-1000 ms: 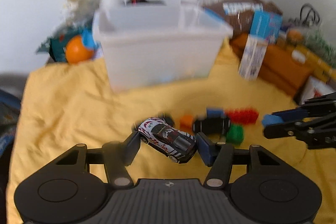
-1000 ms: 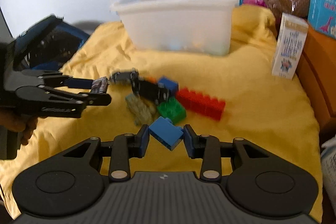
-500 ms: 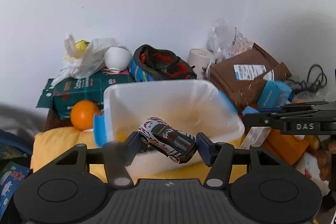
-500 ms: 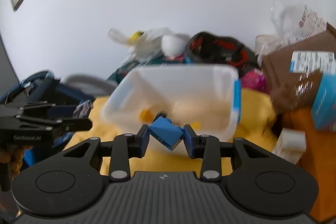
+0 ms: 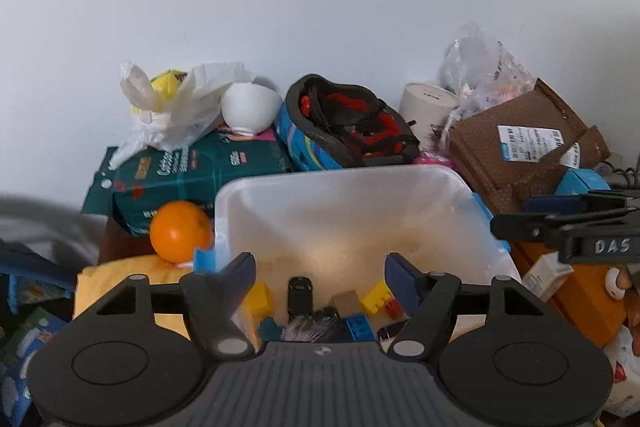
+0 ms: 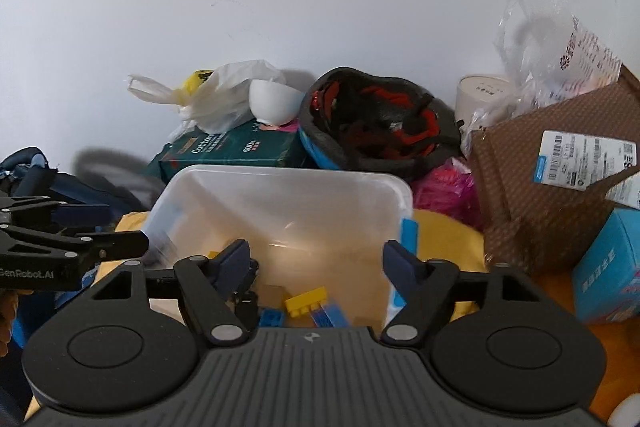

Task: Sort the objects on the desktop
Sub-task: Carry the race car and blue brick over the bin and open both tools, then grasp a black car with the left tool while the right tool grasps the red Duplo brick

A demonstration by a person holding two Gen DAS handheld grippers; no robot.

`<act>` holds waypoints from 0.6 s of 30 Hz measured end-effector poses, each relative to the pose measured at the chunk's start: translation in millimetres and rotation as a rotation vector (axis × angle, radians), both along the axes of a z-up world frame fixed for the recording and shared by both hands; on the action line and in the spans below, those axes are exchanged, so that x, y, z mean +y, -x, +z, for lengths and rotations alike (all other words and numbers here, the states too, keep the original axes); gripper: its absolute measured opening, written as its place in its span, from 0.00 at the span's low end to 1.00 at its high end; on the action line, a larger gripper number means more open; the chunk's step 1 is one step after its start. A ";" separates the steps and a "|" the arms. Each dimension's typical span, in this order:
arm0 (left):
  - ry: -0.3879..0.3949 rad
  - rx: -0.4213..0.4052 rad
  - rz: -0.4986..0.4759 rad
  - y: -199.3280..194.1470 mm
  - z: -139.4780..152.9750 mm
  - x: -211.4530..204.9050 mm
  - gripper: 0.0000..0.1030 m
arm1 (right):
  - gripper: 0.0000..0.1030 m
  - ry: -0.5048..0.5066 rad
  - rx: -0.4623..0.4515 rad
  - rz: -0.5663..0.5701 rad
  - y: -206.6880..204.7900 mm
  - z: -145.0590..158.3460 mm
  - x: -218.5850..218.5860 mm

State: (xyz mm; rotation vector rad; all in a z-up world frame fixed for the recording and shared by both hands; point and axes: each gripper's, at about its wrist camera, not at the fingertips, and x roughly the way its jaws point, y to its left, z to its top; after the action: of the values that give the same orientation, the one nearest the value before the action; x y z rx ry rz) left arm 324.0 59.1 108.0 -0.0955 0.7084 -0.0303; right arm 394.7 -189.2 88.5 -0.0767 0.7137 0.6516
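Observation:
A clear plastic bin [image 5: 340, 187] stands on the yellow cloth; it also shows in the right wrist view [image 6: 288, 183]. My left gripper [image 5: 320, 277] is open and empty above the bin. Below it lie the white-and-black toy car [image 5: 308, 331], a black toy car [image 5: 300, 295], yellow bricks [image 5: 376, 301] and a blue brick [image 5: 360, 325]. My right gripper [image 6: 318, 265] is open and empty above the bin's other side. Under it lie a yellow brick [image 6: 306, 301] and blue bricks [image 6: 272, 317]. Each gripper shows at the edge of the other's view.
Behind the bin are a green box [image 5: 192, 175], an orange [image 5: 182, 231], a white bowl [image 5: 250, 107], a bike helmet [image 5: 344, 123], a white plastic bag [image 5: 180, 107] and a brown parcel [image 5: 524, 155]. A blue box [image 6: 612, 263] stands at the right.
Both grippers have opened over the bin. The toy car has dropped from the left one and the blue brick from the right one into the bin.

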 end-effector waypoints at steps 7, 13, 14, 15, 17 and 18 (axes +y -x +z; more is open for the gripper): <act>-0.032 -0.019 -0.035 71.5 -58.3 -6.0 0.72 | 0.72 -0.051 -0.019 0.045 49.9 -22.1 -39.2; -0.074 0.101 -0.097 115.1 -139.9 -19.6 0.72 | 0.72 0.119 0.100 0.068 102.4 -118.5 -58.2; -0.080 0.115 -0.109 118.5 -148.2 -21.1 0.72 | 0.72 0.147 0.103 0.089 109.3 -131.6 -59.6; -0.083 0.124 -0.113 120.6 -153.9 -21.8 0.72 | 0.72 0.165 0.101 0.103 113.0 -139.3 -60.6; -0.081 0.125 -0.112 119.9 -159.8 -21.6 0.72 | 0.70 0.198 0.095 0.131 116.8 -152.1 -61.4; -0.078 0.121 -0.113 118.3 -161.0 -22.0 0.72 | 0.70 0.212 0.086 0.136 116.4 -155.4 -61.0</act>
State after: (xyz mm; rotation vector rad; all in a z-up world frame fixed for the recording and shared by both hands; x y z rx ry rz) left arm 205.8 37.1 -53.0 0.0178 0.8344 -0.1057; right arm 278.3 -250.2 -67.0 -0.2963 0.8643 0.7108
